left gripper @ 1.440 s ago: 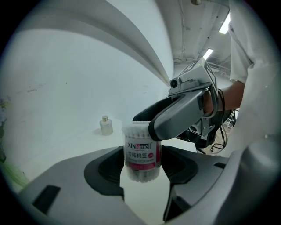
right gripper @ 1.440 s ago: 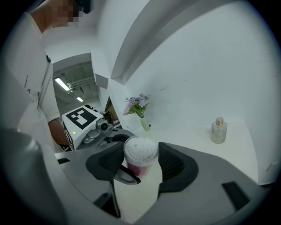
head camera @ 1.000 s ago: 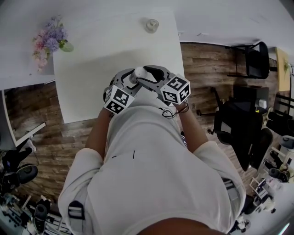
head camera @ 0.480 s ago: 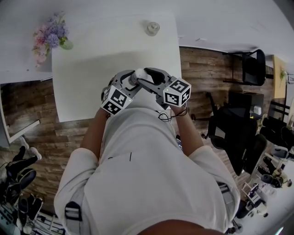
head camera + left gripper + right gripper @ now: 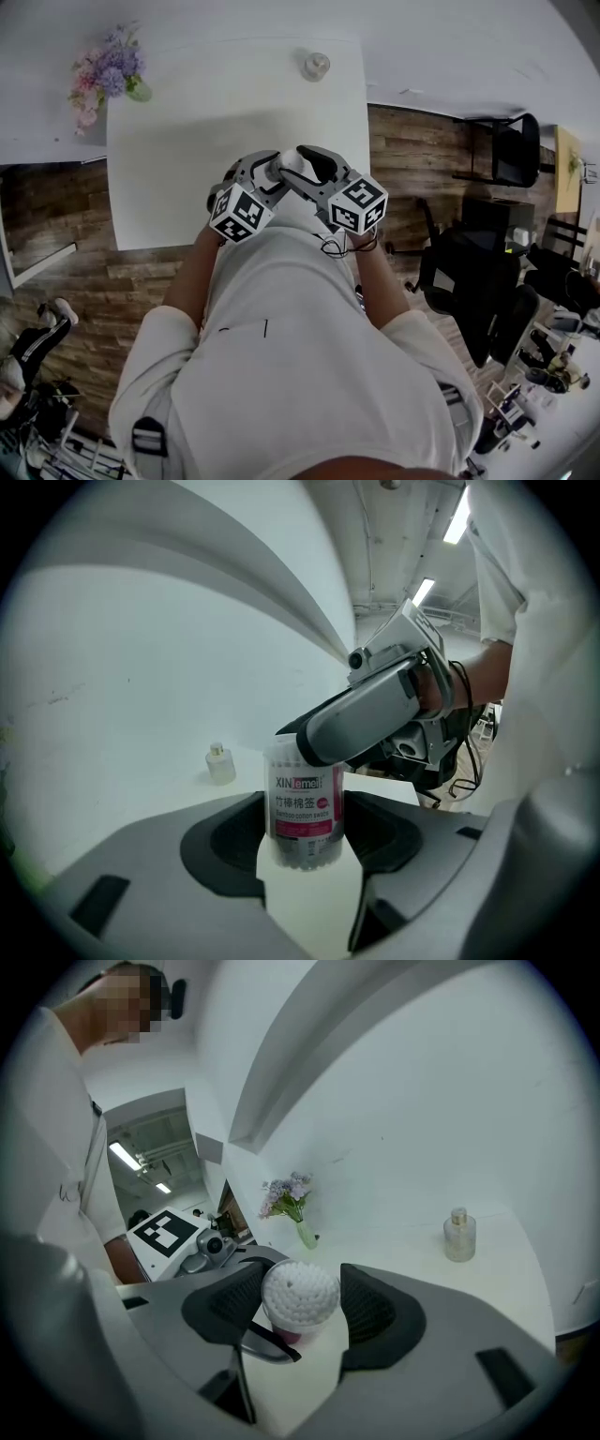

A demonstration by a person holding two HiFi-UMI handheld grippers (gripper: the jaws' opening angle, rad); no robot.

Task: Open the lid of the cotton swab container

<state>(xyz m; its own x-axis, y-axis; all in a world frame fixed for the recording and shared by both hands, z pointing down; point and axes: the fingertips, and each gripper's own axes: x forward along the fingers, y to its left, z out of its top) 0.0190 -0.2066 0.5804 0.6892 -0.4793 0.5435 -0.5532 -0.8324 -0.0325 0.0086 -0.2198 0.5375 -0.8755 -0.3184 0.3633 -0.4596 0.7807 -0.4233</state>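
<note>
Gripping the lower body, the left hand-held gripper (image 5: 305,860) holds the cotton swab container (image 5: 305,803) upright over the table (image 5: 187,141) — jaws wide, pads pressed to its sides. It is judged light, thin-walled and smooth: hold the body firmly and take the lid at its rim. The container is a clear cylinder with a white-and-pink label and white swab tips packed at the top. The right hand-held gripper (image 5: 300,1312) straddles that top — jaws just opening, pads barely clear. Beyond stands a small bottle (image 5: 458,1234).
</note>
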